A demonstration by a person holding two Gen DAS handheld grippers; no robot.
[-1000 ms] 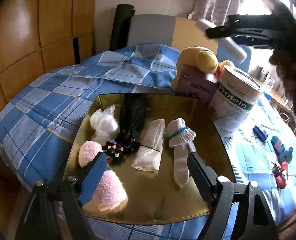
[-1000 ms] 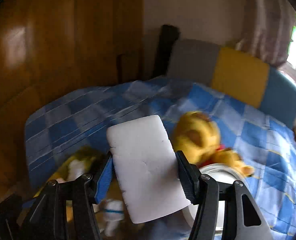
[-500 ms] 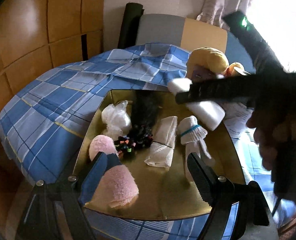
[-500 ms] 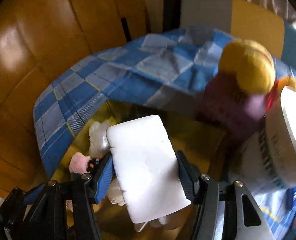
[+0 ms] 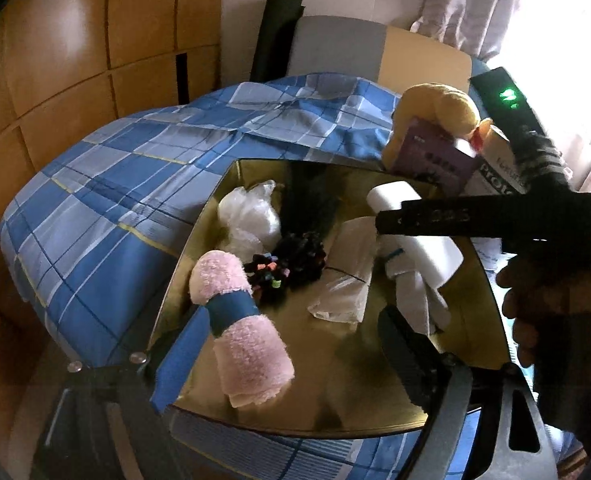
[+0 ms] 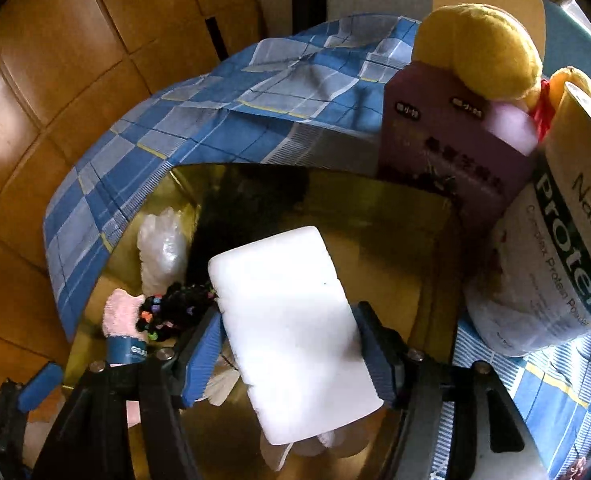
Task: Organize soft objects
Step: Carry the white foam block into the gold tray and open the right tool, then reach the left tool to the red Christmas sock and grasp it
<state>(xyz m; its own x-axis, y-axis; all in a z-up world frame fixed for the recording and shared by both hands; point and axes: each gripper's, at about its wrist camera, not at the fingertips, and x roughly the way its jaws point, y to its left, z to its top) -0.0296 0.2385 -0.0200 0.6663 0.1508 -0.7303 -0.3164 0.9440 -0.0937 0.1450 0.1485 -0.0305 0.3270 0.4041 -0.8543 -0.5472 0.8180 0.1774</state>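
A gold tray (image 5: 383,412) (image 6: 375,208) on the blue checked bed holds a pink rolled towel (image 5: 243,328), a clear plastic bag (image 5: 251,220), a black bundle of hair ties (image 5: 295,264), a folded white cloth (image 5: 347,276) and a white sock (image 5: 415,300). My right gripper (image 6: 291,348) is shut on a white sponge block (image 6: 291,328) (image 5: 411,236) and holds it over the tray's right half. My left gripper (image 5: 287,360) is open at the tray's near edge, its left finger beside the pink towel.
A yellow plush toy (image 6: 483,52), a purple box (image 6: 447,148) and a protein powder can (image 6: 555,248) stand close behind the tray on the right. Wooden wall panels are on the left, a padded headboard (image 5: 375,48) behind.
My right gripper has come down and forward with the sponge, from high above the bed to just over the tray. My left gripper has edged closer to the pink towel.
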